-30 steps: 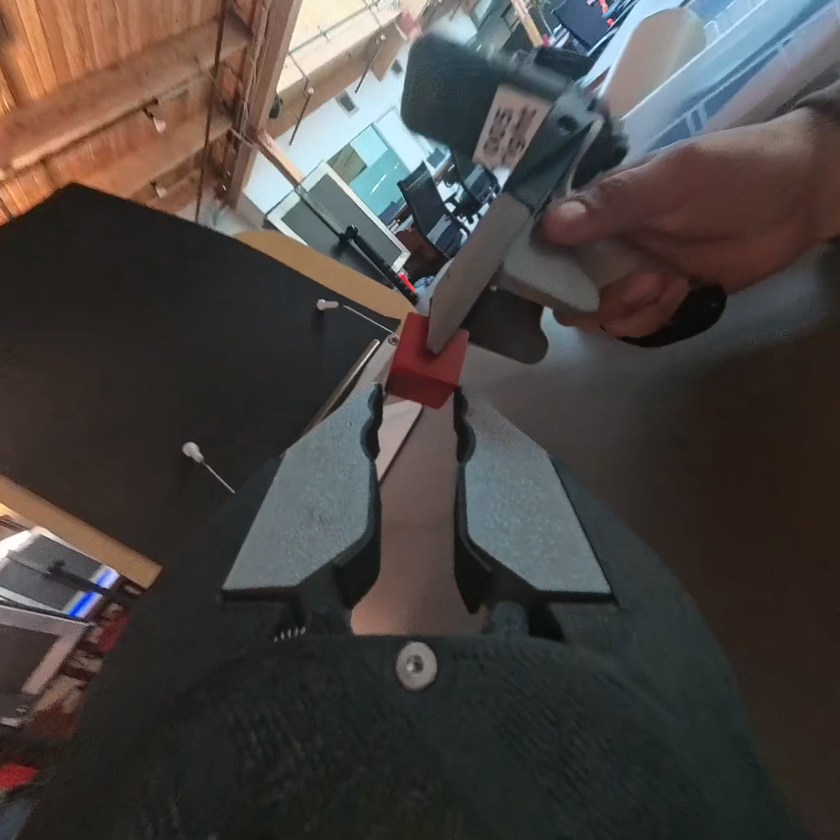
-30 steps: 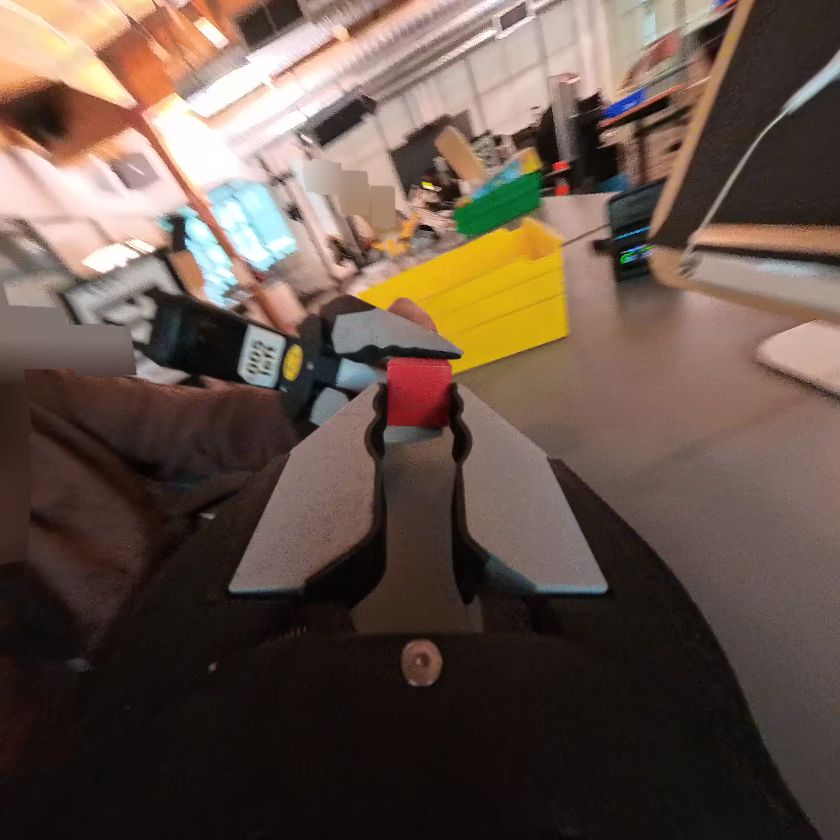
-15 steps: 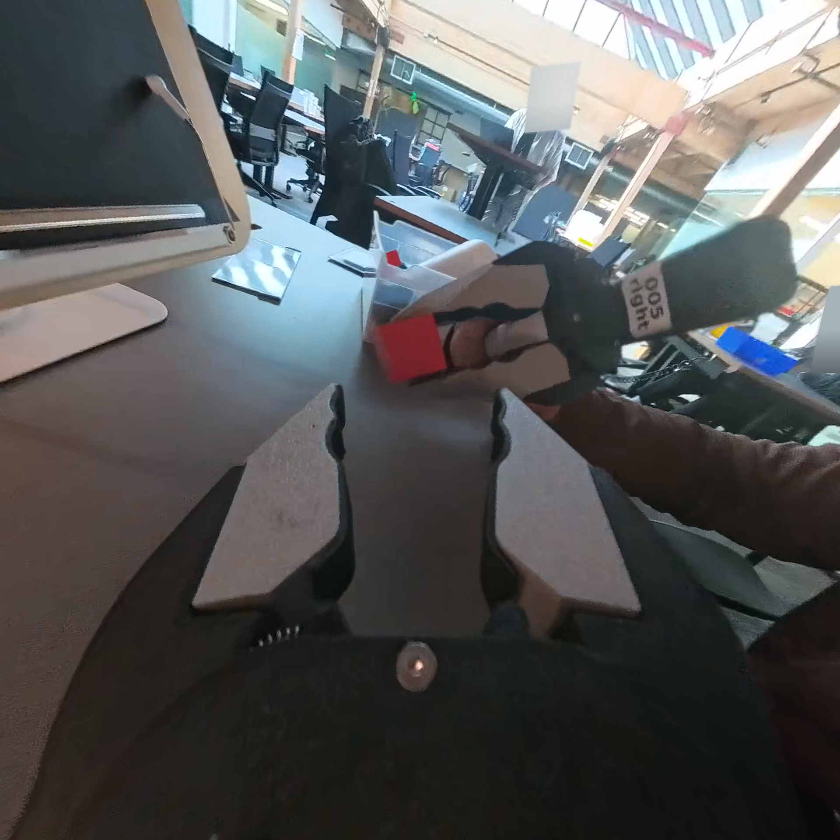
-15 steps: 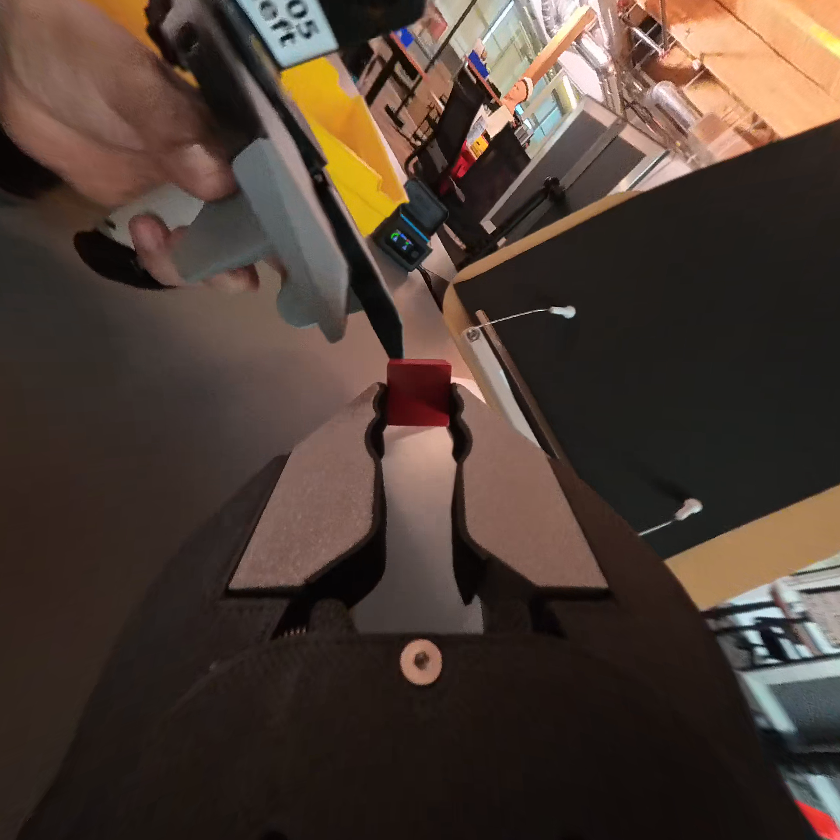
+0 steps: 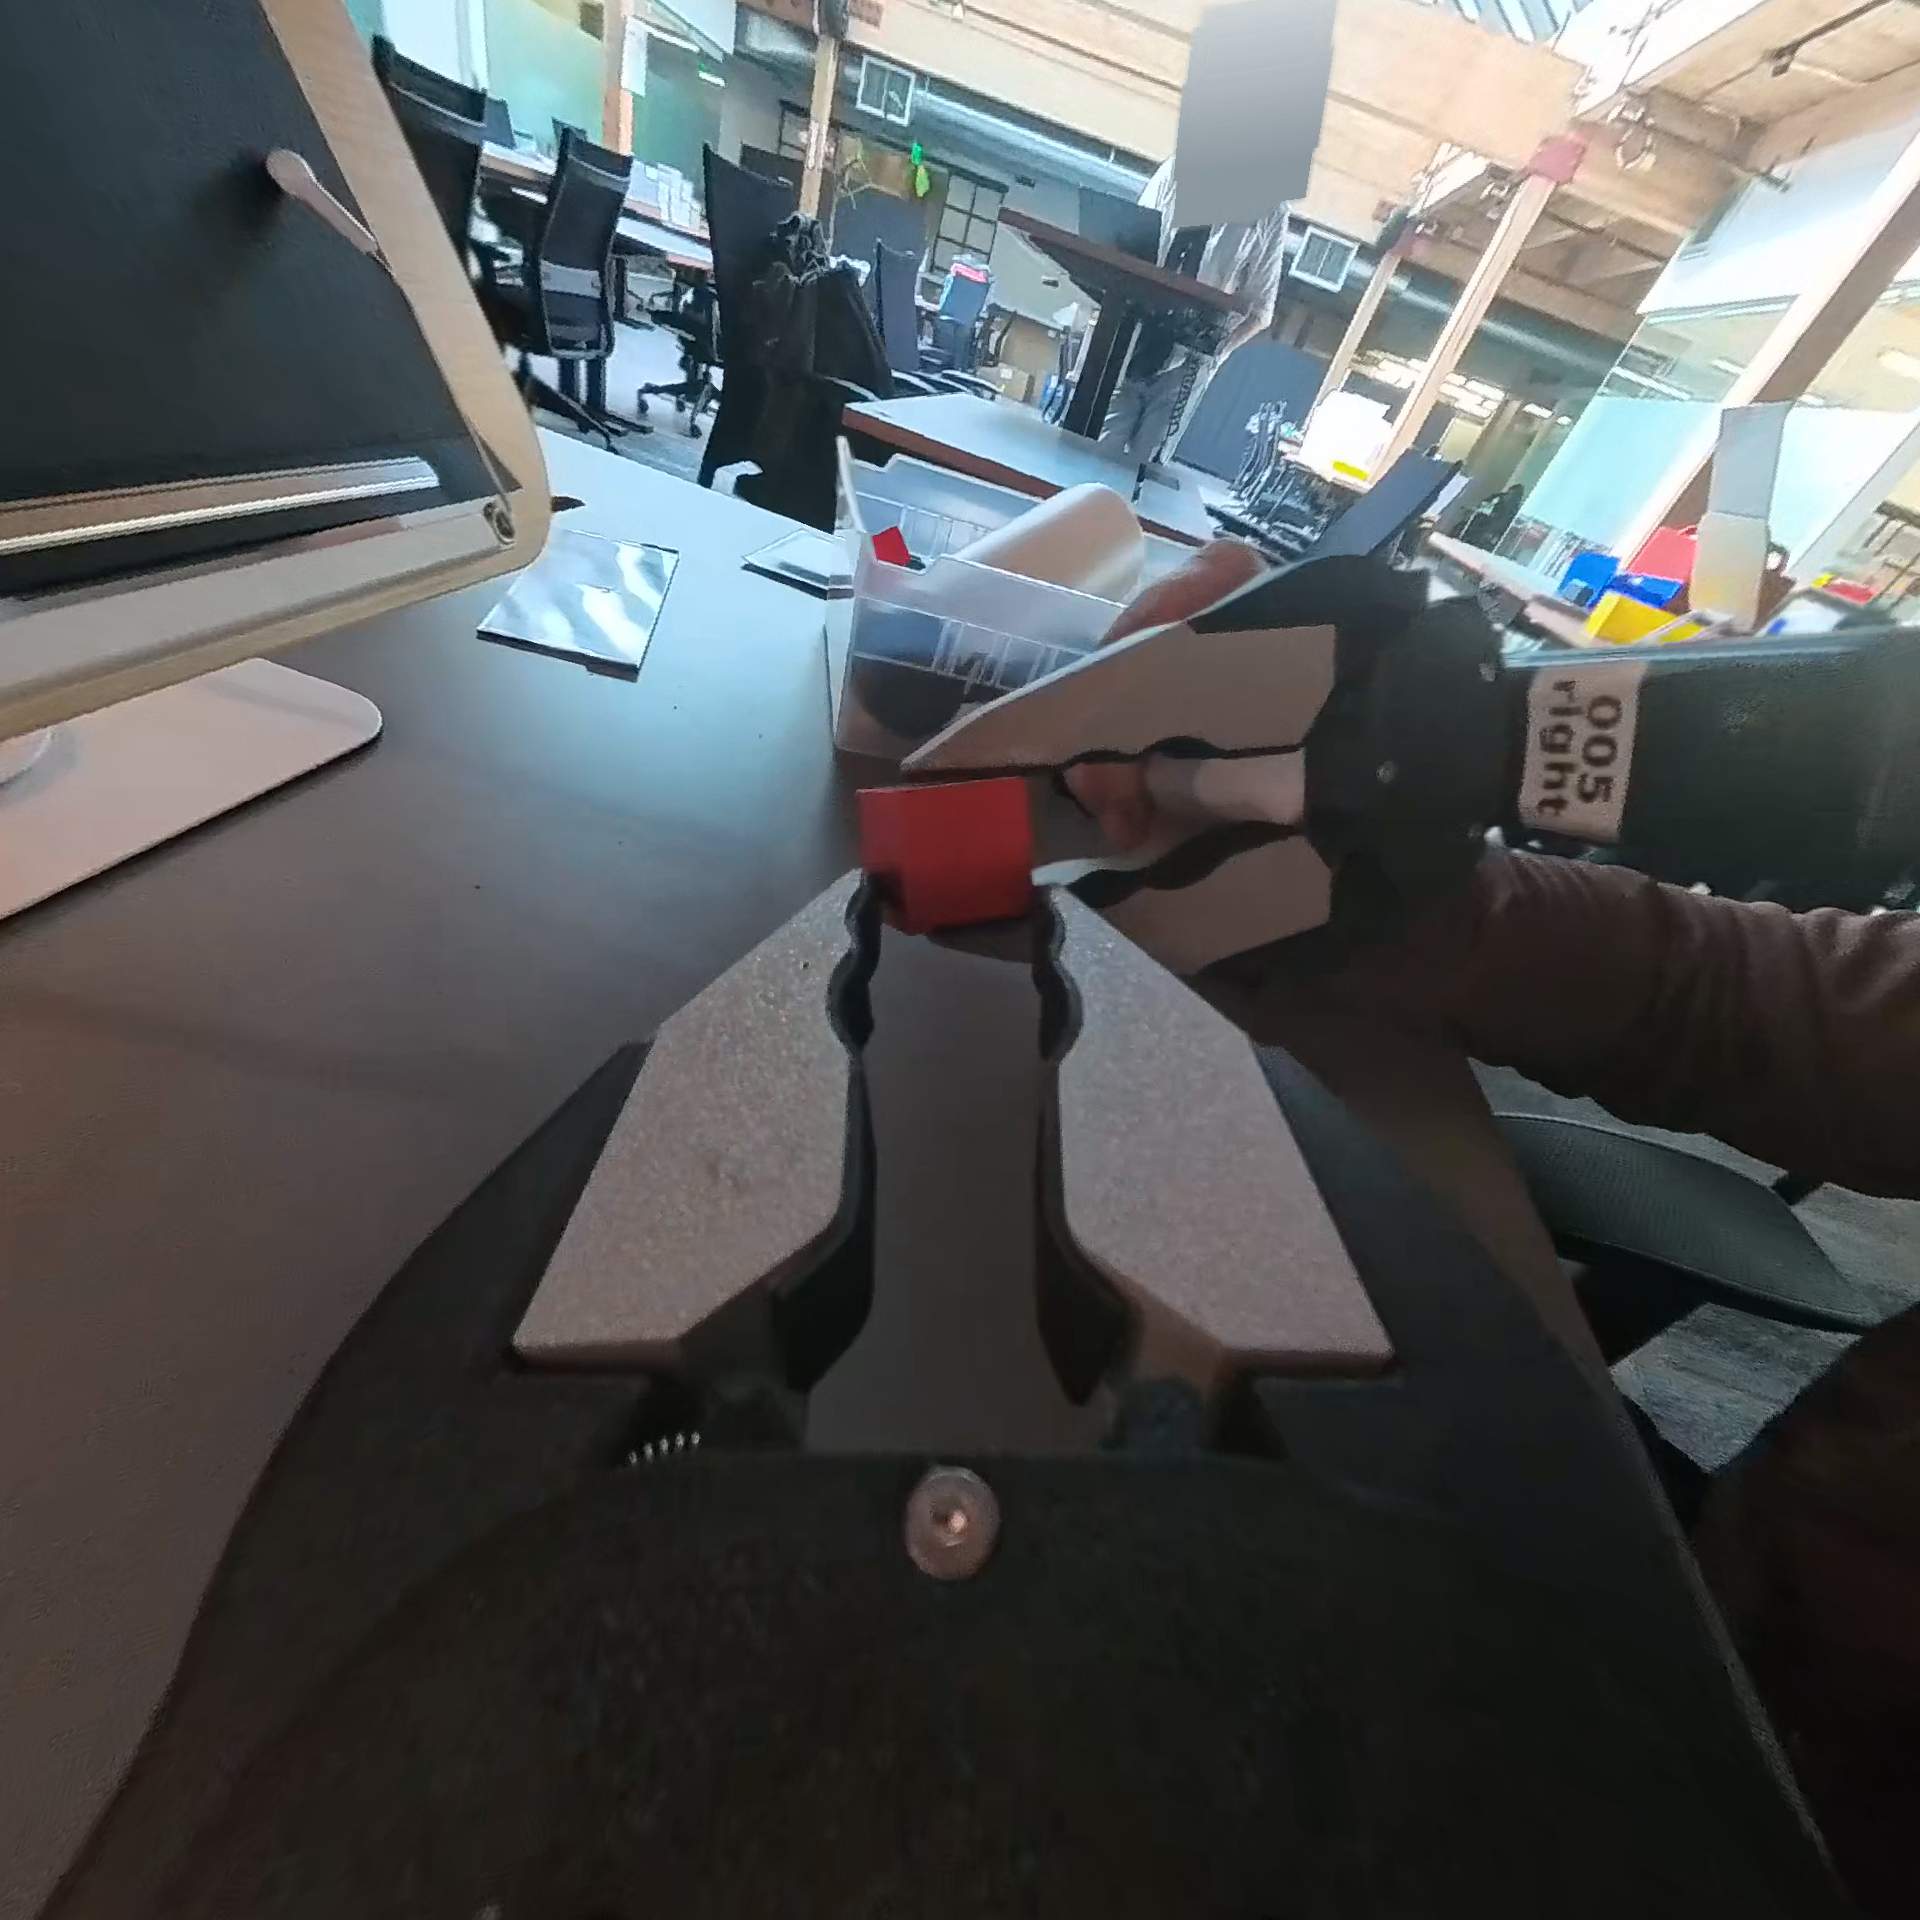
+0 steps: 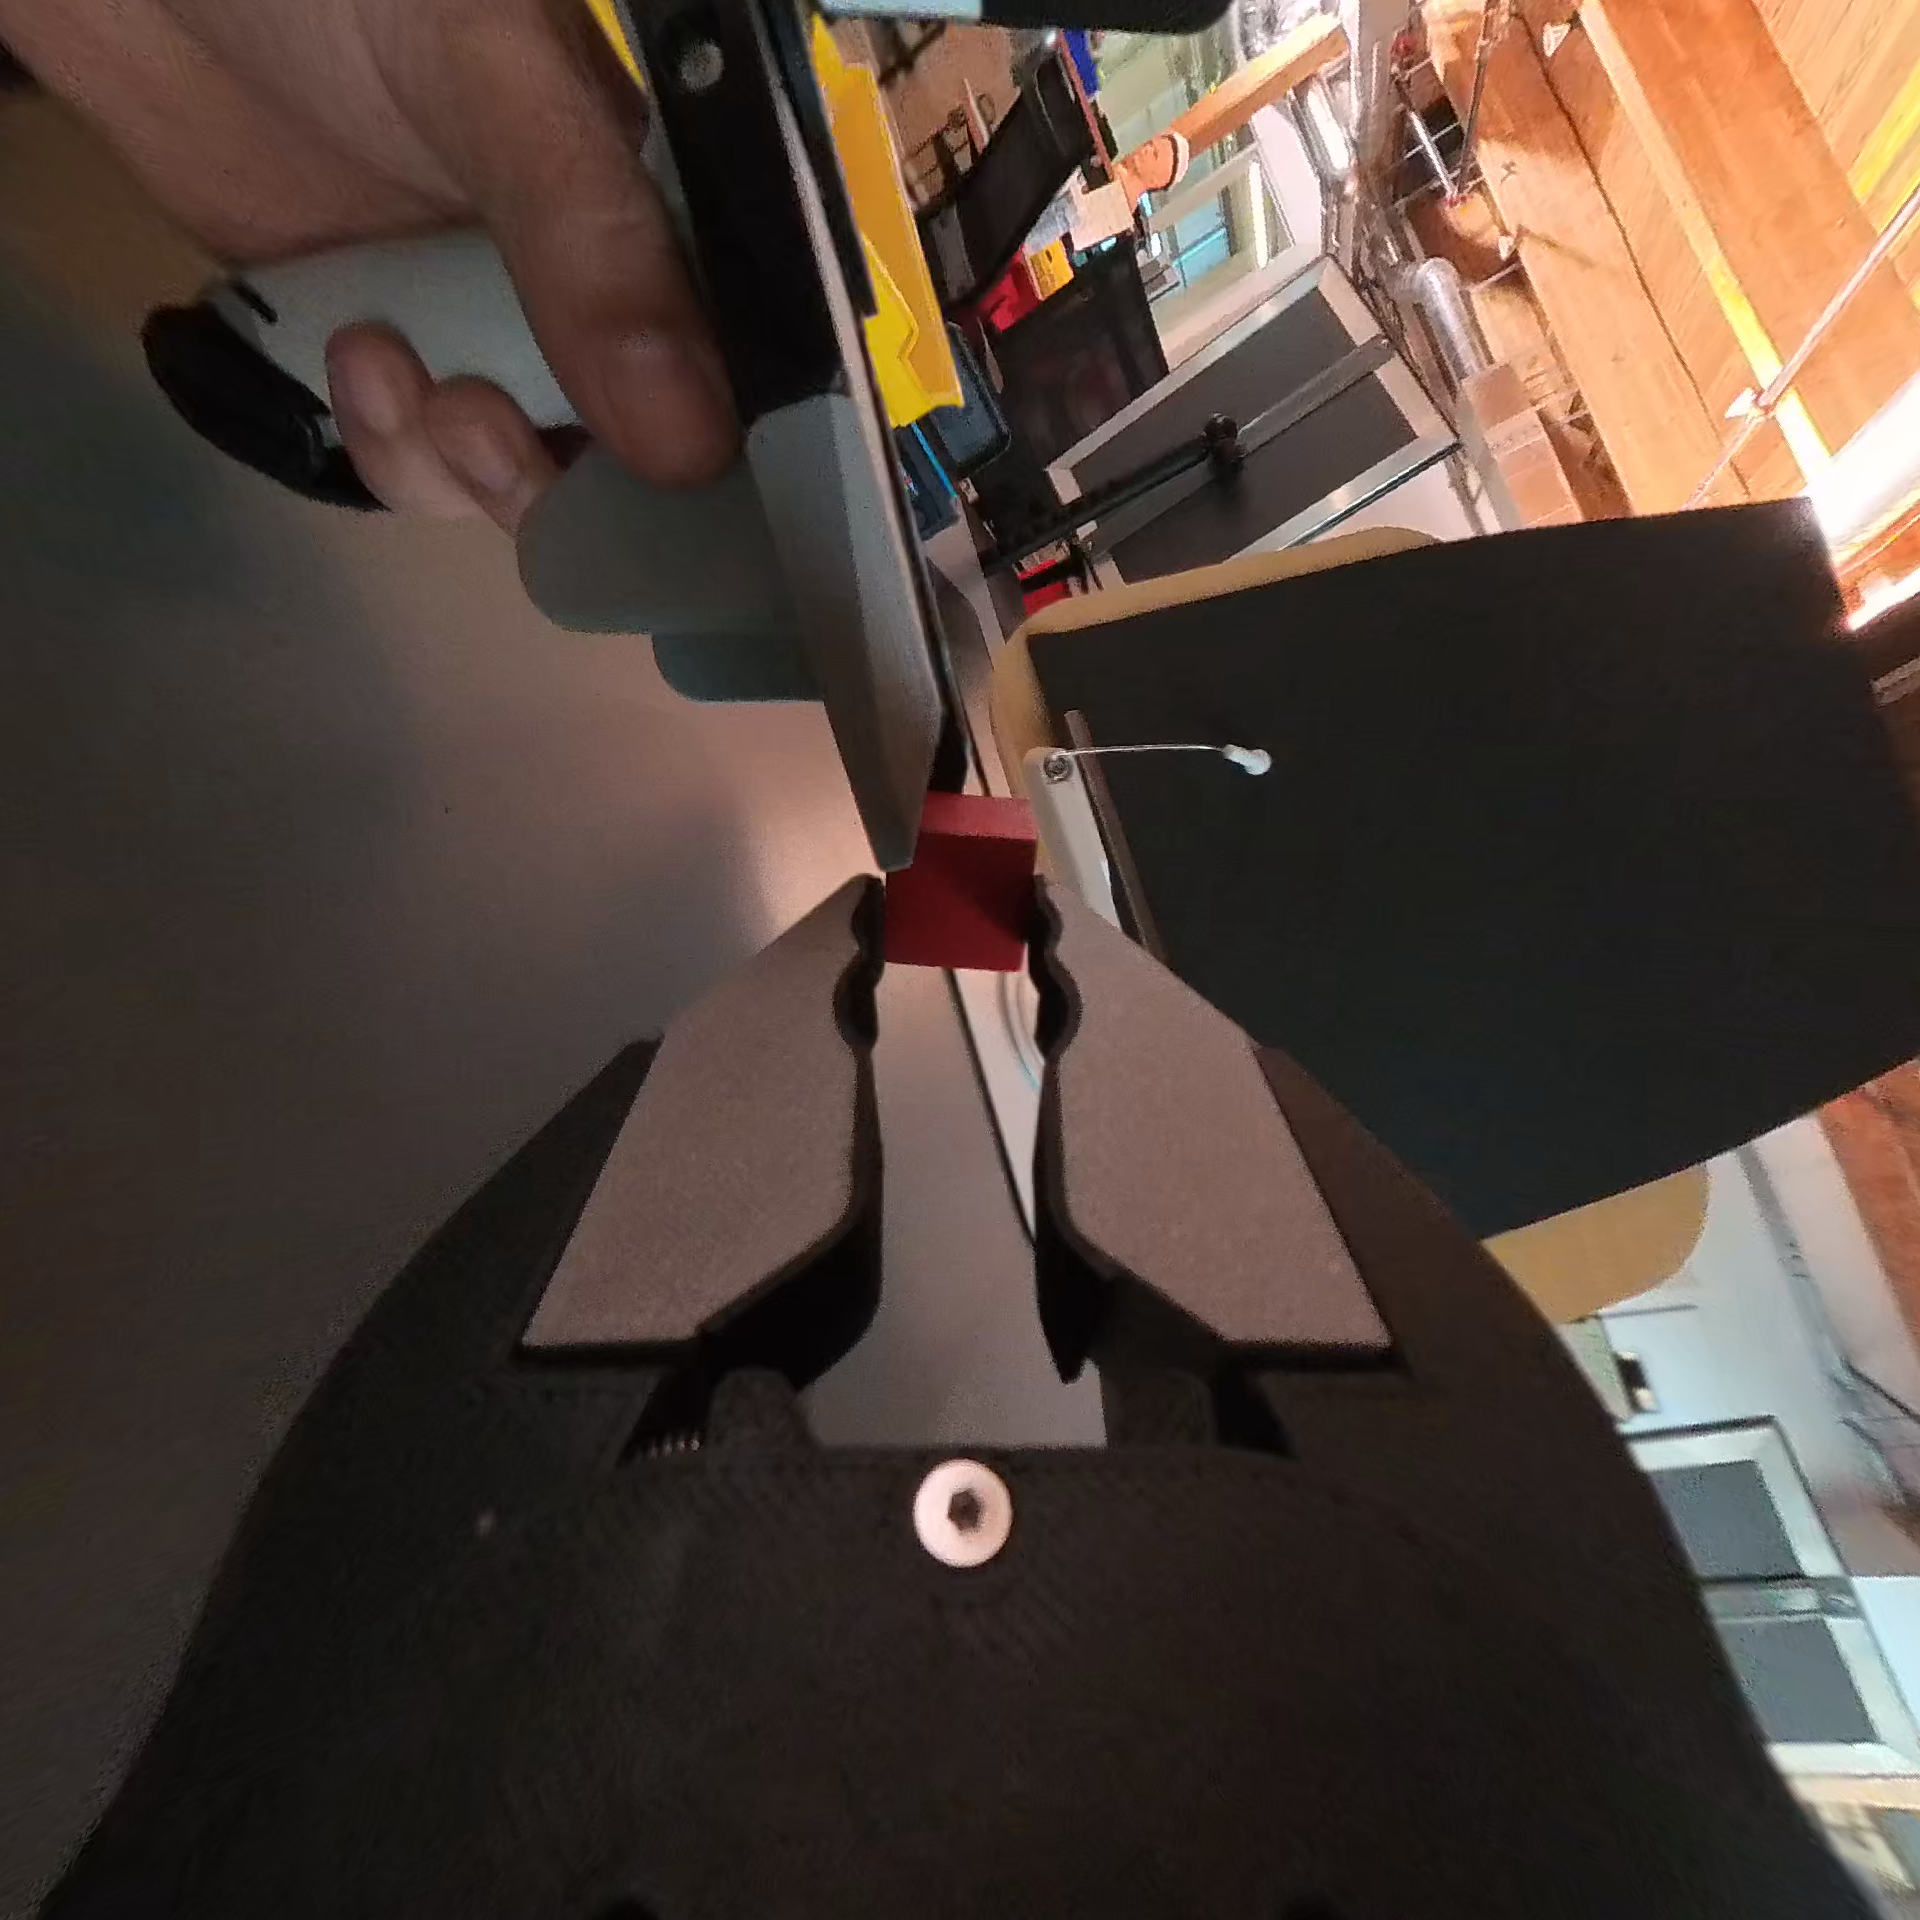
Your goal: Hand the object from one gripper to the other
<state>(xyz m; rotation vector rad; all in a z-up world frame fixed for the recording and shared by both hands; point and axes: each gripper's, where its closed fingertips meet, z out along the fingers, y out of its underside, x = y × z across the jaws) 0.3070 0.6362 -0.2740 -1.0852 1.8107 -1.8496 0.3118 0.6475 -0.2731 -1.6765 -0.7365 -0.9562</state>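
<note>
the red cube (image 5: 948,864) is in the air above the dark tabletop (image 5: 312,997), off its surface, and both grippers are on it at once. the right gripper (image 6: 956,914) is clamped on the cube across two faces, and the left gripper (image 5: 951,914) has its fingertips either side of the cube's near end, apparently closed on it, though how firmly it grips i cannot tell. judging from this, the handover is about midway: the receiving grip looks made, and what remains is for one gripper to let go and draw clear.
</note>
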